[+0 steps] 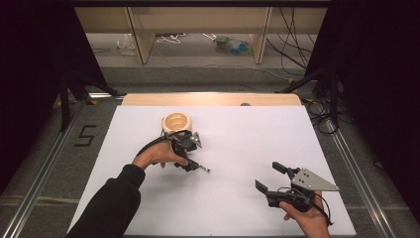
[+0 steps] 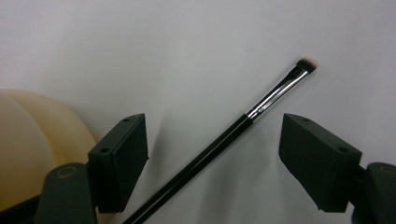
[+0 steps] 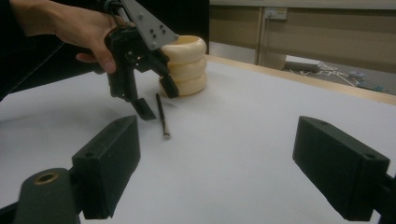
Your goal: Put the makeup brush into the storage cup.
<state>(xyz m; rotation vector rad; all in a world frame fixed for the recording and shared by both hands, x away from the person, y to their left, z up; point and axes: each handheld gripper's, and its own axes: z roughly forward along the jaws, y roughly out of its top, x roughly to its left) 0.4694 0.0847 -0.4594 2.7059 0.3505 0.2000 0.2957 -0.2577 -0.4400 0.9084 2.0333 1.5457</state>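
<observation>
Nearest, the right gripper (image 1: 270, 177) hovers over the white table (image 1: 237, 144), its 2 jaws spread wide and empty. Farther on, the left gripper (image 3: 156, 100) straddles a black brush (image 2: 219, 142) lying flat, jaws apart. Just behind stands a cream ribbed holder (image 1: 176, 122).

White table (image 1: 237, 198), wooden strip along far edge. On it, left of centre toward the far side: cream ribbed holder (image 1: 176, 122), three stacked rings, open at top, upright. Just in front of it, flat on the surface: slim brush (image 2: 233, 133), black handle, silver ferrule, short bristle tip pointing away from holder, handle end near holder's base. Touching or just apart, cannot tell. Rest of surface plain white, matte.
</observation>
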